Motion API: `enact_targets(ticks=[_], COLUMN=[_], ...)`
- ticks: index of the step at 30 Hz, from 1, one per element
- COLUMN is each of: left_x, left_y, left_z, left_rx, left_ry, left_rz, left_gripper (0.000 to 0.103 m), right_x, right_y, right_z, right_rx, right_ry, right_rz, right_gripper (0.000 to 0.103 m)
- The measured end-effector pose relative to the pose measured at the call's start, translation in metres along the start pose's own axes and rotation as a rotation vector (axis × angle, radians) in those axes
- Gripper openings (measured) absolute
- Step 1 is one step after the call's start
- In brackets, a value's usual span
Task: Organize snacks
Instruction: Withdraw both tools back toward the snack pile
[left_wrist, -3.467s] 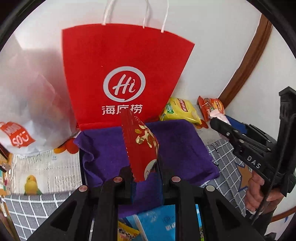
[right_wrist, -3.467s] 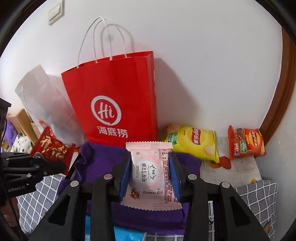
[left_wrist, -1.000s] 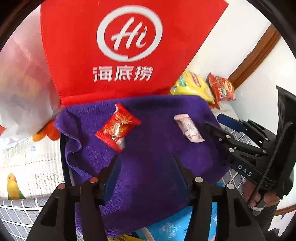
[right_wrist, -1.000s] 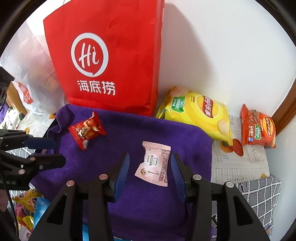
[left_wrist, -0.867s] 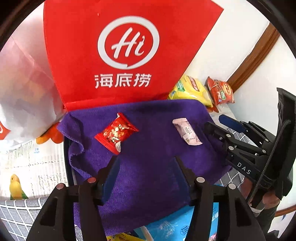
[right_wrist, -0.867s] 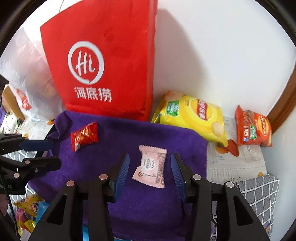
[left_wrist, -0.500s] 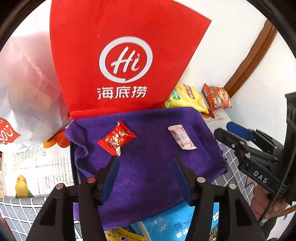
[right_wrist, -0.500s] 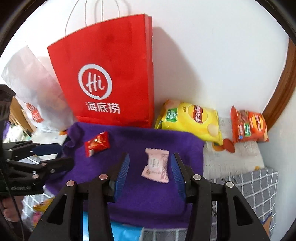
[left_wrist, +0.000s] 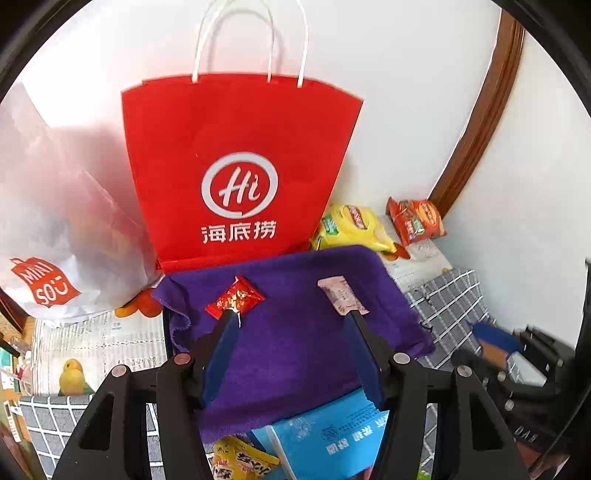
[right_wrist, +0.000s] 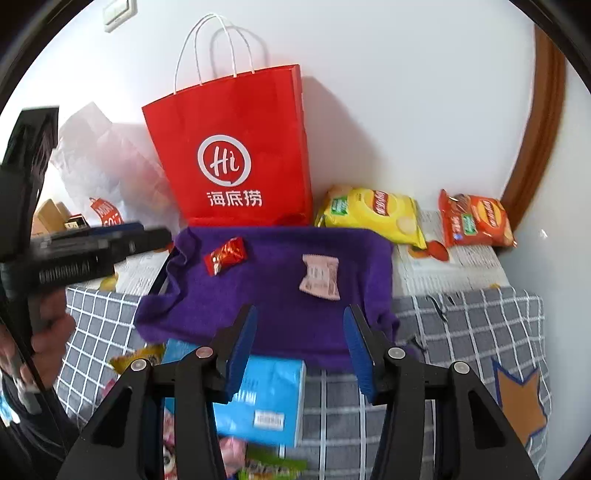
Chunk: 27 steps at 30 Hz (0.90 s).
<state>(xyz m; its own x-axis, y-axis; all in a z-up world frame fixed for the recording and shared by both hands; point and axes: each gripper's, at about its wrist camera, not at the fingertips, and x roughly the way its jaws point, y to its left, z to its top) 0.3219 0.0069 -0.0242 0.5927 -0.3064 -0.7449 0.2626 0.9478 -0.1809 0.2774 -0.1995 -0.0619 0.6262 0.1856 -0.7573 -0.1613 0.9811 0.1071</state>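
A purple towel (left_wrist: 295, 332) (right_wrist: 273, 295) lies spread in front of a red paper bag (left_wrist: 240, 170) (right_wrist: 236, 151). On it rest a red candy packet (left_wrist: 234, 297) (right_wrist: 225, 254) at the left and a pink snack packet (left_wrist: 341, 295) (right_wrist: 319, 277) at the right. My left gripper (left_wrist: 290, 315) hangs above the towel, open, with nothing between its fingers. My right gripper (right_wrist: 301, 312) is also open and empty, pulled back over the towel's near edge. The right gripper also shows at the lower right of the left wrist view (left_wrist: 506, 350), and the left one at the left of the right wrist view (right_wrist: 122, 240).
A yellow chip bag (right_wrist: 373, 214) and an orange chip bag (right_wrist: 474, 218) lie by the wall at the right. A white plastic bag (left_wrist: 48, 229) sits left of the red bag. A blue packet (right_wrist: 266, 398) and other snacks lie near me on a grey checked cloth (right_wrist: 461, 332).
Both grippers let go of their packets, which now lie on the towel. Since then both have risen and pulled back, so the whole red bag and its handles have come into view.
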Motion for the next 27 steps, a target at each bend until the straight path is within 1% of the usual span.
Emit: enact_targets(ticks=[2,6,8,10,11,12,13,15,16,18,22,27], left_x=[-0.010,-0.027,-0.033,-0.039,-0.042,-0.043,-0.046,-0.052,-0.056,-0.064,-0.077,-0.092], left_y=[-0.002,-0.011,-0.017,-0.024,-0.027,-0.029,-0.032,-0.038,-0.040,-0.042,-0.041,-0.032], left_z=[0.000,-0.001,-0.002,-0.004,-0.004,-0.004,-0.004,-0.005,-0.007,-0.010,-0.018,-0.036], left_rx=[0.001,0.017,0.030,0.044,0.047,0.050,0.057,0.068,0.070,0.065,0.054,0.051], left_ry=[-0.016,-0.052,-0.064,-0.068,-0.068,-0.069,-0.070,-0.075,-0.080,-0.088,-0.072,-0.071], left_rz=[-0.010,-0.024,-0.021,-0.035,-0.048,-0.054,-0.054,-0.041,-0.039,-0.039,-0.005,0.050], left_gripper=[0.057,0.057,0.057,0.057,0.058,0.062,0.064,0.065,0.068,0.072,0.072,0.072], right_x=[-0.008,-0.025,-0.033,-0.039,-0.043,-0.047,-0.050,-0.056,-0.059,-0.063,-0.070,-0.065], right_y=[0.000,0.000,-0.001,-0.003,-0.004,-0.006,-0.008,-0.010,-0.011,-0.011,-0.013,0.001], right_z=[-0.008,-0.028,-0.039,-0.049,-0.054,-0.060,-0.064,-0.070,-0.072,-0.073,-0.083,-0.100], right_rx=[0.004,0.025,0.035,0.055,0.066,0.078,0.087,0.095,0.093,0.093,0.106,0.051], right_ry=[-0.002,-0.029,-0.035,-0.047,-0.054,-0.062,-0.071,-0.076,-0.069,-0.056,-0.049,-0.052], right_rz=[-0.013,-0.075,-0.058,-0.057,-0.059,-0.059,-0.060,-0.093,-0.110,-0.105,-0.040,-0.031], right_gripper=[0.049,0.050,0.050,0.050,0.050,0.050,0.050,0.050,0.050,0.050,0.050,0.050])
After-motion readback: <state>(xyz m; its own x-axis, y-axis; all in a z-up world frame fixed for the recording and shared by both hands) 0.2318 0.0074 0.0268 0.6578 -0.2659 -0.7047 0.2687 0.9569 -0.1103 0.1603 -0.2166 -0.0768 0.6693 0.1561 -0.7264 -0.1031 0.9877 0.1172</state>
